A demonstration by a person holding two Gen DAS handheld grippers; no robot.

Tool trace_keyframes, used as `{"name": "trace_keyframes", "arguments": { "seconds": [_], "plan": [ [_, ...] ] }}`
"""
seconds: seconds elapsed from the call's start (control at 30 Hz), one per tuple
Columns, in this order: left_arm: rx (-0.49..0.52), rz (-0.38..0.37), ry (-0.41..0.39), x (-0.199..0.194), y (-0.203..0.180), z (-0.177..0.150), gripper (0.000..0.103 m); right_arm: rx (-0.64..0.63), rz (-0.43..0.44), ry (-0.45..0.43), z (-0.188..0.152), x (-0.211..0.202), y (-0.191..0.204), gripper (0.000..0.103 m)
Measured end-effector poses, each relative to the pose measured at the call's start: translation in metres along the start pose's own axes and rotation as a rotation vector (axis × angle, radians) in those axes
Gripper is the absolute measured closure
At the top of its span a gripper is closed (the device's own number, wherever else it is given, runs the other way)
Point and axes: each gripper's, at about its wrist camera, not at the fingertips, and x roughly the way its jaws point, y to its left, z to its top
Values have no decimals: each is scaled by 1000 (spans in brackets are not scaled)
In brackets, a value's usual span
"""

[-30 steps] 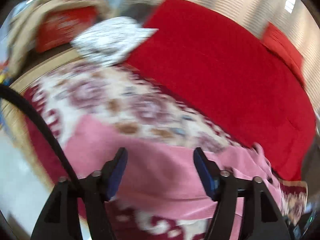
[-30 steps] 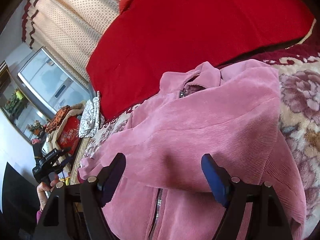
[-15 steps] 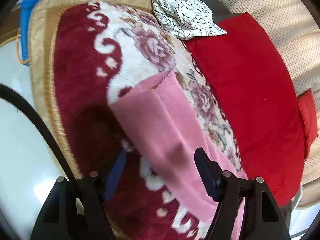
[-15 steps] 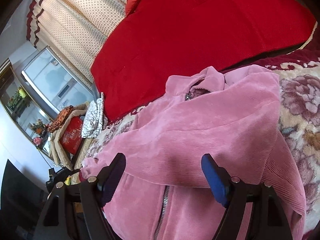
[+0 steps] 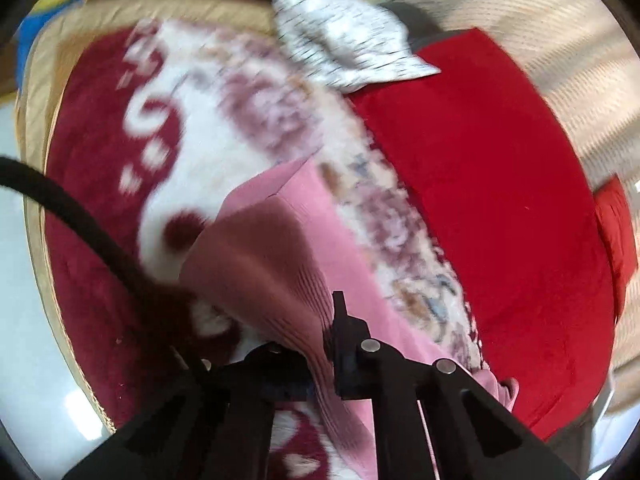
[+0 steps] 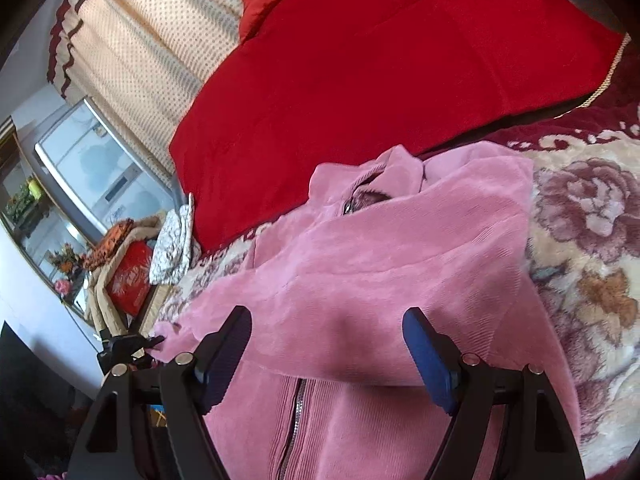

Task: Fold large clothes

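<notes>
Jaws: left gripper [image 5: 320,344] clamps pink jacket [image 6: 380,280] sleeve; right gripper [image 6: 328,344] wide apart above jacket.

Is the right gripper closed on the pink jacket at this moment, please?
No, the right gripper hovers open over the pink jacket.

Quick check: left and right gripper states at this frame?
Left gripper: shut on the pink ribbed corduroy jacket, pinching a sleeve fold.
Right gripper: open, holding nothing, over the jacket front.
</notes>
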Motion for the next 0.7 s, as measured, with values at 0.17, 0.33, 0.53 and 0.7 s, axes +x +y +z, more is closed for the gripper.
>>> {"name": "trace_keyframes", "arguments": {
  "seconds": [0.17, 0.33, 0.53, 0.7],
  "plan": [
    [178, -115, -44, -42, -77, 2, 98, 34, -1, -52, 7, -15, -7, 23],
    [440, -219, -64, -89, -186, -27, 98, 81, 6, -106, 13, -34, -18, 23],
    [708, -366, 4, -116, -306, -109, 98, 169, 21, -186, 21, -63, -41, 23],
    [862, -443, 116, -113, -365, -194, 98, 211, 17, -247, 28, -85, -56, 22]
  ]
}}
